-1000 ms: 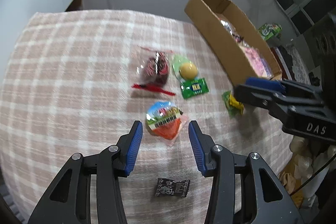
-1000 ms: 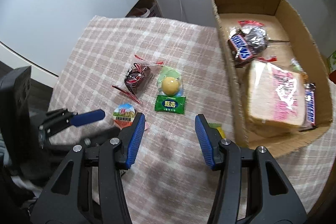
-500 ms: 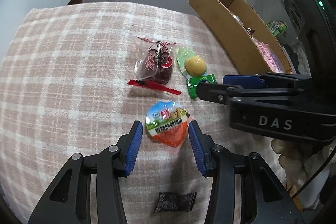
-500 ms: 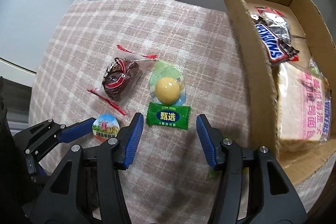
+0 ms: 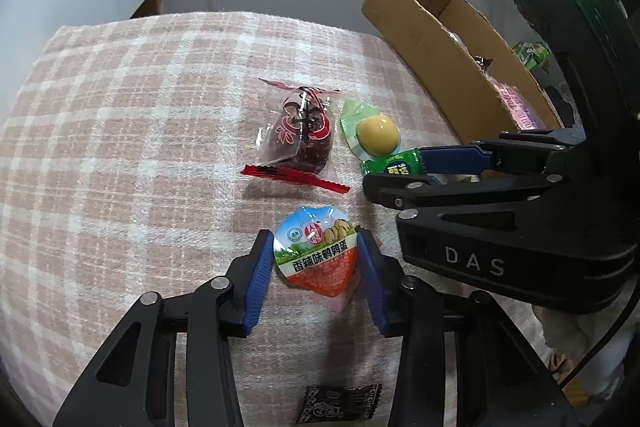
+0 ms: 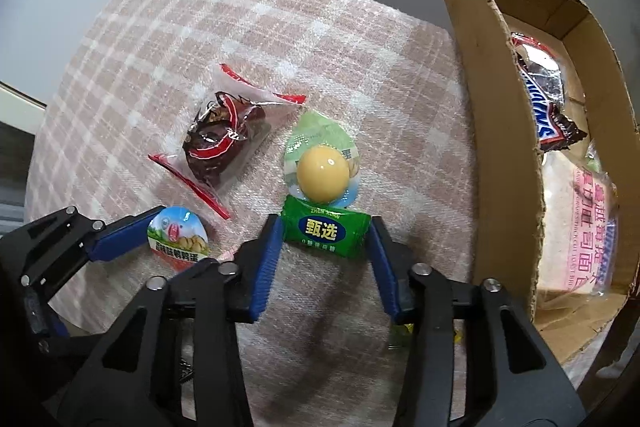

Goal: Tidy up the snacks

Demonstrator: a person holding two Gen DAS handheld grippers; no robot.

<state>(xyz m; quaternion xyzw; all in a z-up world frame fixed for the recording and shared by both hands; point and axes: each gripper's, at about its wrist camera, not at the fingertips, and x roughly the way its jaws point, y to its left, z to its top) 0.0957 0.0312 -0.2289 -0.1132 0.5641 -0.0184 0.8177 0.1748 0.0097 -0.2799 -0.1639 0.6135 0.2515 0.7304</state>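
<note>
Left gripper (image 5: 316, 259), jaws just closing, brackets my egg cup (image 5: 316, 255) on the checked cloth (image 5: 120, 147); dark date packet (image 5: 300, 135) beyond. Right gripper (image 6: 324, 239), also closing, straddles the green candy (image 6: 325, 230); cardboard box (image 6: 504, 131) beside holds a chocolate bar (image 6: 540, 99).

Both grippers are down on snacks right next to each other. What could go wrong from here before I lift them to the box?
1. The left gripper and right gripper work very close together, so they could bump on the lift.
2. The green candy touches the yellow egg pack, so lifting may drag it along.
3. The round egg pack looks slick and rounded, so it might pop out of the closing jaws.
</note>
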